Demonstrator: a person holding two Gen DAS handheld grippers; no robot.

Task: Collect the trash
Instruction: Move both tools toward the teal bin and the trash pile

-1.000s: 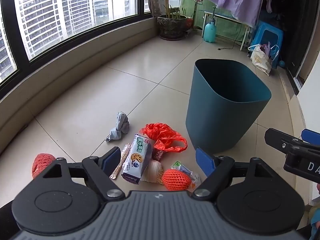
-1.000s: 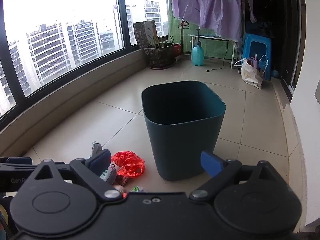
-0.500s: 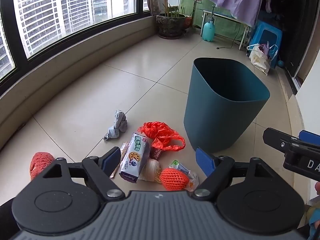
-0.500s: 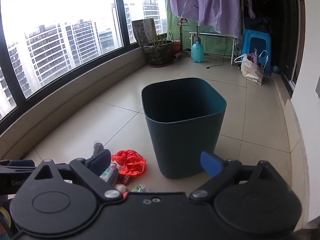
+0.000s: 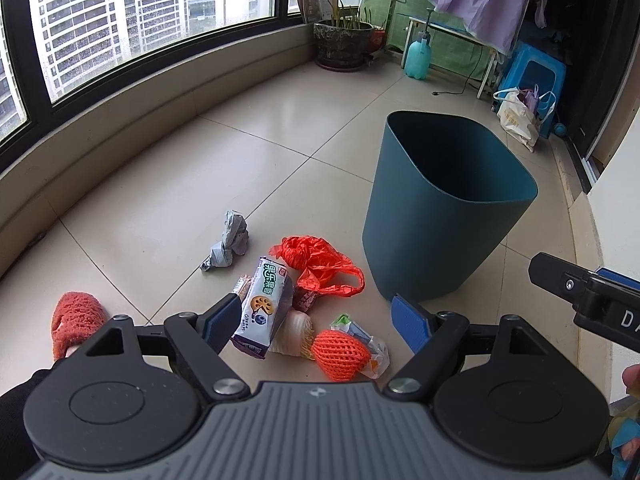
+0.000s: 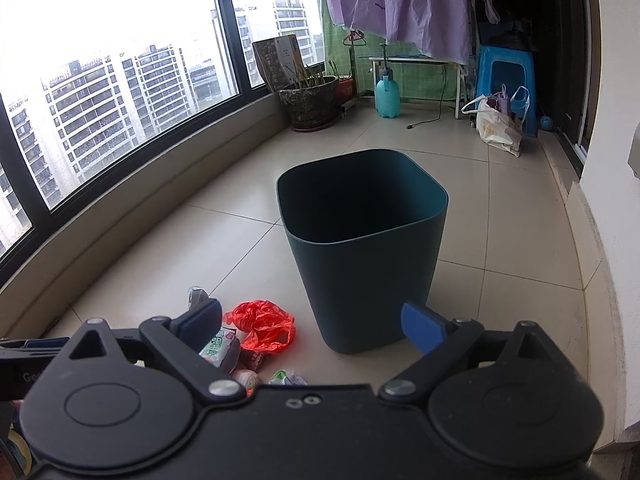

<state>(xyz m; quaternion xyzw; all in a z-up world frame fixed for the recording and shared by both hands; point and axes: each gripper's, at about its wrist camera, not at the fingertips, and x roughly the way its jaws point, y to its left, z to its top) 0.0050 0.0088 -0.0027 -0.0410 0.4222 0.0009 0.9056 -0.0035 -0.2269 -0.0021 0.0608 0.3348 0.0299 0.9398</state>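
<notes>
As before, the left gripper (image 5: 320, 316) hovers spread above the snack packet (image 5: 262, 307).

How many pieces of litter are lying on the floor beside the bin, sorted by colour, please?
Orange or red: 3, namely the foam net, the plastic bag and the fuzzy piece
Grey: 1, the crumpled wad
White: 1, the foam net
Printed wrappers: 4, namely the biscuit pack, the green-white one, the dark one and the thin one
Total: 9
</notes>
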